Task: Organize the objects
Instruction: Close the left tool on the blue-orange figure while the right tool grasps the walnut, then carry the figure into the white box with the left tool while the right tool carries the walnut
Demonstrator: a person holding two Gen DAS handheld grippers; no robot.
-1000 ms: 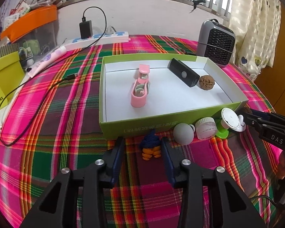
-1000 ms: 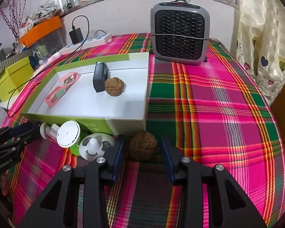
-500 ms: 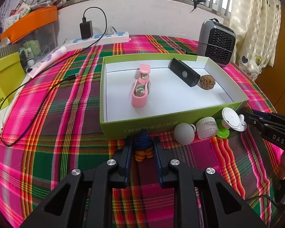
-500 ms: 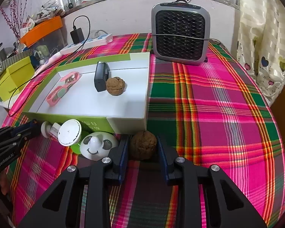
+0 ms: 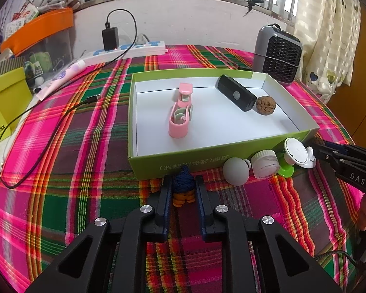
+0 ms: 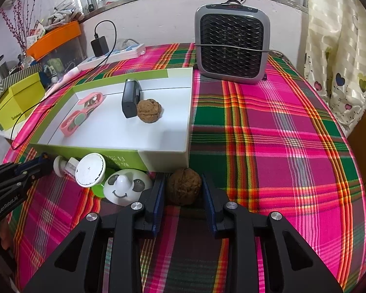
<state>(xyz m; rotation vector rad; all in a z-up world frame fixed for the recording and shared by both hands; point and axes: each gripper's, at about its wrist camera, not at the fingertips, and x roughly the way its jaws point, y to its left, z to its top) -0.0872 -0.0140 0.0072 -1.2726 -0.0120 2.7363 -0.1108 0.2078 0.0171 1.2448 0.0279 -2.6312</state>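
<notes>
My left gripper (image 5: 183,183) is shut on a small blue and orange knitted toy (image 5: 183,187) on the tablecloth, just before the green box's front wall (image 5: 202,161). My right gripper (image 6: 183,178) is shut on a walnut (image 6: 184,185) on the cloth by the box's near right corner (image 6: 163,158). The box holds a pink clip (image 5: 180,114), a black device (image 5: 235,95) and a second walnut (image 5: 265,105). A grey ball (image 5: 235,174), a white cap (image 5: 266,164), a white disc on a green stand (image 5: 295,151) and a panda-face piece (image 6: 124,188) lie along the box front.
A grey fan heater (image 6: 231,41) stands at the back right. A power strip with charger and cable (image 5: 124,48) lies at the back left, with a yellow box (image 5: 5,102) and an orange tray (image 5: 39,29) beyond the table's left edge.
Both grippers closed from open onto their objects: the left on the knitted toy, the right on the walnut. Both cameras moved slightly forward toward the box.
</notes>
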